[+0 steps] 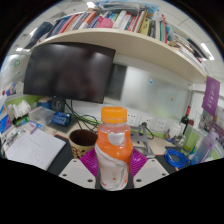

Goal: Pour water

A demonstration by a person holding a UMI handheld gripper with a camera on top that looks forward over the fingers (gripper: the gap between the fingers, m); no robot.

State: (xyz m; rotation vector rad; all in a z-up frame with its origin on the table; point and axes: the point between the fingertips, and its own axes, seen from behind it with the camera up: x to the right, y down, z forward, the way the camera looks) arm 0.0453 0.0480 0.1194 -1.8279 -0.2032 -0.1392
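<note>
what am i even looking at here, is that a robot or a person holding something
No robot arm here: a person carries a hand-held two-finger tool, and the single picture comes from a wide-angle camera riding on it, looking forward along its fingers. The pink patches are pads on the fingers. Both press on a clear bottle with an orange cap and orange label, so the bottle is held. Just beyond it stands a dark cup on a cluttered desk. Behind are a black monitor and a shelf of books. The job is pouring water.

Bottle [114, 150] between tool [114, 165] fingers — cup [83, 141] just left, monitor [69, 71] behind.
</note>
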